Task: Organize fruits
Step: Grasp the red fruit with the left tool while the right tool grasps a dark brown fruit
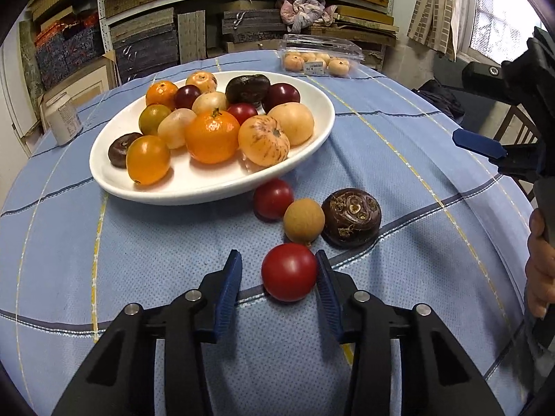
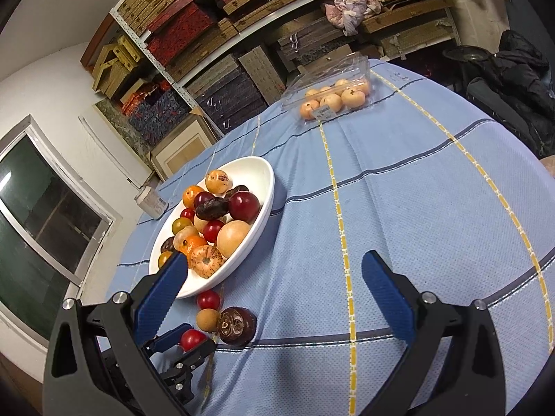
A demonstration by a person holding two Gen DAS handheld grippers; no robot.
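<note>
A red round fruit lies on the blue tablecloth between the fingers of my left gripper. The right pad touches it; the left pad stands a little apart, so the gripper is open around it. Beyond it lie a tan ball-shaped fruit, a dark brown fruit and a smaller red fruit. Behind them a white oval plate holds several orange, red, tan and dark fruits. My right gripper hangs wide open and empty over bare cloth, right of the plate. It sees the left gripper around the red fruit.
A clear plastic clamshell of pale orange fruits sits at the table's far edge. A white can stands at the left edge. Packed shelves rise behind the table. A chair with dark clothing is at the right. A hand holds the right gripper.
</note>
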